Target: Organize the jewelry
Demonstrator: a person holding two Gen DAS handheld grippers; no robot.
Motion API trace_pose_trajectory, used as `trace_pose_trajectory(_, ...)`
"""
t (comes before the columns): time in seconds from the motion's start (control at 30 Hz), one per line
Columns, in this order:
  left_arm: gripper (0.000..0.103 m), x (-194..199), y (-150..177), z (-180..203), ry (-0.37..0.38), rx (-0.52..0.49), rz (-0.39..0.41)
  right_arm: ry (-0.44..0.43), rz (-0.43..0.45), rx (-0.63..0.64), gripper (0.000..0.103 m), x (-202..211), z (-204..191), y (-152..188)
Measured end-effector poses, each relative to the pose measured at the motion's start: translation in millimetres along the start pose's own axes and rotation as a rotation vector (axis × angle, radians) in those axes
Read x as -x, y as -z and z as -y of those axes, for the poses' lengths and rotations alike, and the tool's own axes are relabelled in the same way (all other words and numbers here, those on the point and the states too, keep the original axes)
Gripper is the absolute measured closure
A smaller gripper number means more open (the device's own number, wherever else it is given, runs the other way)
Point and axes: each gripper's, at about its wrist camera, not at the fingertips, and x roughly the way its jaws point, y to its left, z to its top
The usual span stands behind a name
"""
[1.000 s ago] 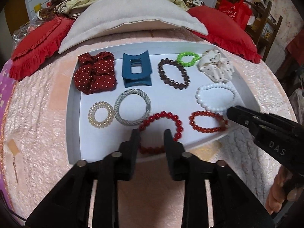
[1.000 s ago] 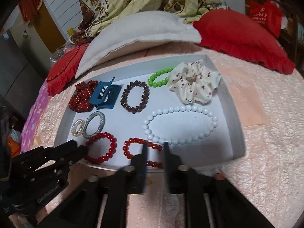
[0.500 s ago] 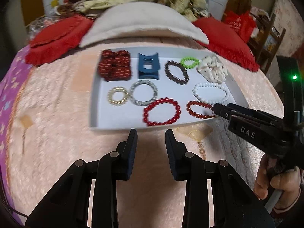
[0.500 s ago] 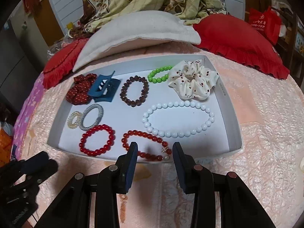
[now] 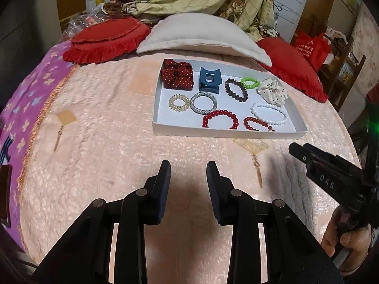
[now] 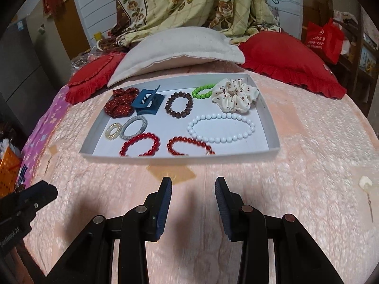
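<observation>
- The flat white cardboard tray (image 6: 268, 116) is set on the pink bedspread (image 6: 308, 165).
- In the tray, a dark red spotted scrunchie (image 6: 119, 104), a blue claw clip (image 6: 148, 100) and a white bead bracelet (image 6: 221, 127) are laid apart, likely for easy picking.
- The left gripper (image 5: 188, 174) is held spread and empty, near the tray.
- The right gripper (image 6: 193, 190) is held spread and empty too; "DAS" is written on it.

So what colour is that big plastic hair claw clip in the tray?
Dark blue hair claw clip, clearest in the left wrist view.

Jewelry laid out in a white tray (image 6: 270, 127) on the bed.
Red bracelets (image 6: 139, 144) nearest, white bead bracelet (image 6: 221, 127) behind, scrunchies (image 6: 234, 94) at the back.
</observation>
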Motion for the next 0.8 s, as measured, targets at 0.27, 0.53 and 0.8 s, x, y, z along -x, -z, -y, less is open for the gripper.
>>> trace_pose_trajectory(0.27, 0.067, 26, 26, 3, -0.025, -0.007, 0.040, -0.002, 0.032, -0.001, 0.066, 38, -8, 29)
trace_pose_trajectory(0.53, 0.066, 51, 48, -2, -0.067, -0.003, 0.071, 0.005, 0.069, 0.018, 0.064, 70, -19, 55)
trace_pose_trajectory(0.8, 0.065, 77, 62, 0, -0.101, -0.012, 0.127, 0.010, 0.091, 0.023, 0.063, 92, -24, 73)
